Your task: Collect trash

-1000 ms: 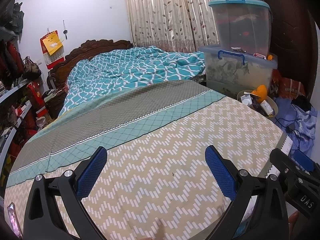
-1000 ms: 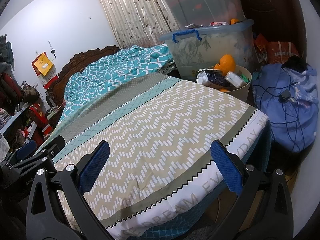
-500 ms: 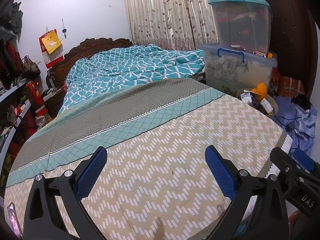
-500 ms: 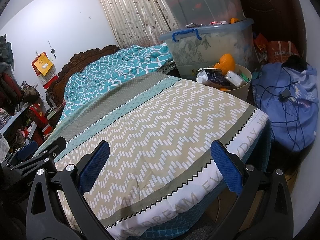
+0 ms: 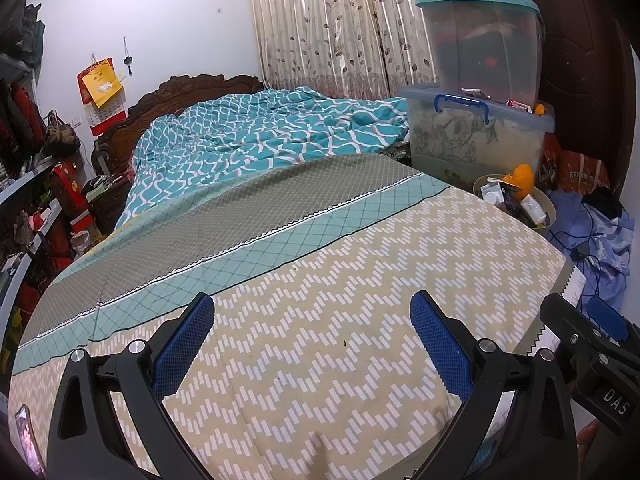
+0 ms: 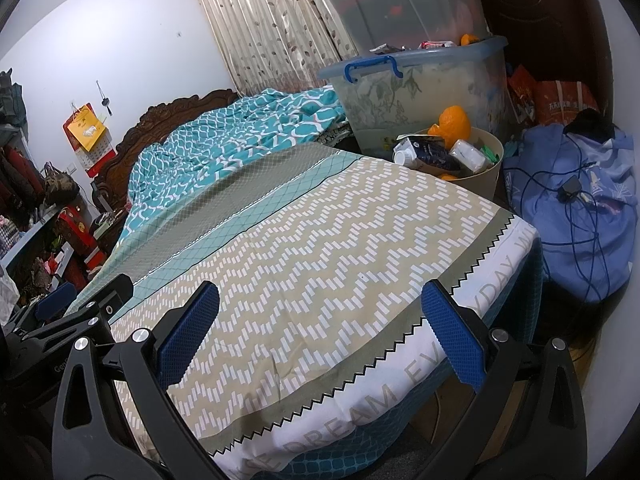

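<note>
A round beige trash bin [image 6: 486, 178] stands on the floor beyond the bed's far right corner, filled with a carton [image 6: 426, 154], a white packet and an orange plastic piece [image 6: 450, 120]; the left wrist view shows the bin [image 5: 550, 210] too. My left gripper [image 5: 312, 340] hangs open over the beige zigzag bedspread [image 5: 320, 280] with nothing between its blue pads. Over the bed's foot edge, my right gripper [image 6: 320, 328] is open and empty as well. Each gripper shows at the edge of the other's view.
Stacked clear storage boxes [image 5: 480, 120] stand behind the bin. A blue cloth bundle with cables [image 6: 576, 208] lies on the floor at the right. A teal quilt [image 5: 260, 140] covers the head of the bed. Cluttered shelves [image 5: 32, 184] line the left wall.
Both grippers stay open and empty. The left wrist view has shifted slightly, with the bed's head sitting a little higher in frame; the right barely moved.
</note>
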Tool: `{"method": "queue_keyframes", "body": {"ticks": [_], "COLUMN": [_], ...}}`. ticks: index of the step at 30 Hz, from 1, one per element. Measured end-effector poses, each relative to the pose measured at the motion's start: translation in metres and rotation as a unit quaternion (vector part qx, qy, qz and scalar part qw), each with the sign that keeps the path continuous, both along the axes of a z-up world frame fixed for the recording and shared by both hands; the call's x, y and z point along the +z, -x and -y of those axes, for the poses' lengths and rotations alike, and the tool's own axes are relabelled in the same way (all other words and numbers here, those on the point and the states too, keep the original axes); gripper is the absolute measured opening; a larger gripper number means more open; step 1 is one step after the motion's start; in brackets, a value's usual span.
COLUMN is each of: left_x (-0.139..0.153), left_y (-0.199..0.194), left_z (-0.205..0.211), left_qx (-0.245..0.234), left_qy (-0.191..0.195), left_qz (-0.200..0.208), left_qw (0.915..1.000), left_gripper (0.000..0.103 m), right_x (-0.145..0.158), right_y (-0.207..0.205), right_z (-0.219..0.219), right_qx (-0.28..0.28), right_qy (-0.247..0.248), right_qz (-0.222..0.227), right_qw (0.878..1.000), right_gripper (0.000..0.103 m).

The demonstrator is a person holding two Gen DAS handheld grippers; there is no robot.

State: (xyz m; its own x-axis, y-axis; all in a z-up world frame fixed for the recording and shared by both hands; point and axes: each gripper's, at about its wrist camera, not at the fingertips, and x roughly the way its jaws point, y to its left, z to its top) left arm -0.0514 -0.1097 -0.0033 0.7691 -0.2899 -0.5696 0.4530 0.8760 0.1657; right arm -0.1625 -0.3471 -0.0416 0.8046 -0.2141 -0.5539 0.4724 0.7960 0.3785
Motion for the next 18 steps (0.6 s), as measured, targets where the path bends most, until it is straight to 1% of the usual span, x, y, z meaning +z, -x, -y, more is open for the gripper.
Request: {"method": "queue_keyframes", "body": {"ticks": [10, 18], "left_x": [0.0001, -0.0064], "left_y": [-0.0001, 0.001], "left_z": [-0.0003, -0.003], "left_qx": [-0.001, -0.005], "left_qy": [-0.001, -0.004], "left_qz": [-0.001, -0.001], "left_qw": [1.0, 1.0], "left_gripper": [0.095, 0.095], "right_x": [0.0005, 0.0009], "right_y": [-0.0004, -0.0006], "right_z": [0.0007, 0.0011], "right_qx": [0.0, 0.0], "right_qy": [0.0, -0.001], "right_qz": [0.0, -0.001], "right_qw": [1.0, 1.0], "right_gripper": [0.1, 0.1]}}
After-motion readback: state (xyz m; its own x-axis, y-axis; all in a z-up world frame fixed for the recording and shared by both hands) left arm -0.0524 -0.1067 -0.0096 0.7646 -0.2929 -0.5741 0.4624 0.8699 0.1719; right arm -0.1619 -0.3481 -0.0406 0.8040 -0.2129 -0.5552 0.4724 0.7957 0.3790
